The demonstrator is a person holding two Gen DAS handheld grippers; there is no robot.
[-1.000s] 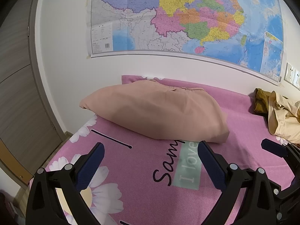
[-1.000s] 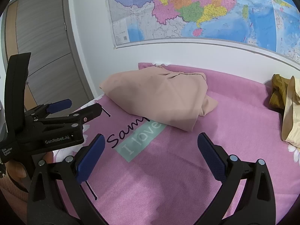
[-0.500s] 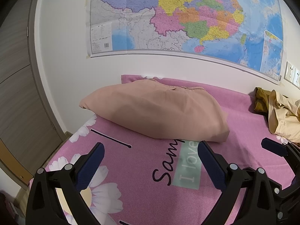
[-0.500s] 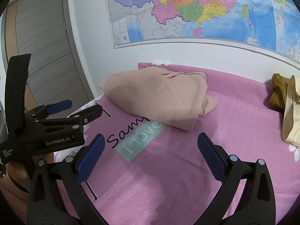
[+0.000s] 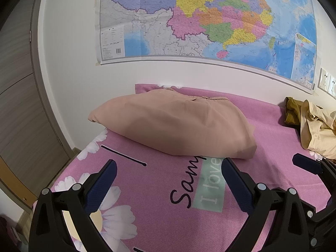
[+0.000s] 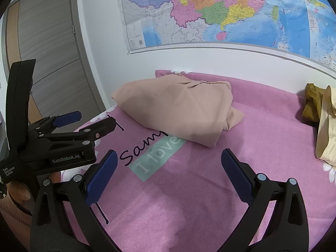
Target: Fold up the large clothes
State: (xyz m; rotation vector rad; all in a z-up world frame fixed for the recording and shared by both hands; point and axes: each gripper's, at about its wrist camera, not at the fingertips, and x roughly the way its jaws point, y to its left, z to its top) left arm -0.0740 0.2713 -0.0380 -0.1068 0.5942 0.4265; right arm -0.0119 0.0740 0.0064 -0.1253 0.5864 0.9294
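The bases of both grippers run off the bottom edge of their own views, and the far-right clothes pile (image 5: 313, 126) is cut by the frame edge in each view, more so in the right wrist view. That pile shows two pieces, a mustard one (image 6: 313, 103) behind and a cream one (image 6: 325, 130) in front; how they lie under each other is hard to make out. Printed words on the pink bed sheet (image 5: 273, 138) are partly hidden under the folded garment.

One folded peach garment (image 5: 172, 126) lies on the sheet toward the far left of the bed, near the wall, touched by neither gripper. The left gripper (image 5: 168, 180) hovers near, over the sheet, with its jaws spread wide and empty. The right gripper (image 6: 169, 168) is likewise wide apart and holds nothing.

Only the right wrist view shows the left gripper from the side, at the near left, with a hand (image 6: 19, 189) and a pink sleeve under it, and the loose flap at the garment's right end. Only the left wrist view shows the white wall sockets (image 5: 327, 83) at the far right and a tip of the right gripper at its right edge. One wall map (image 5: 210, 21) hangs above the bed in both, and a grey wardrobe (image 6: 48, 42) stands at the left
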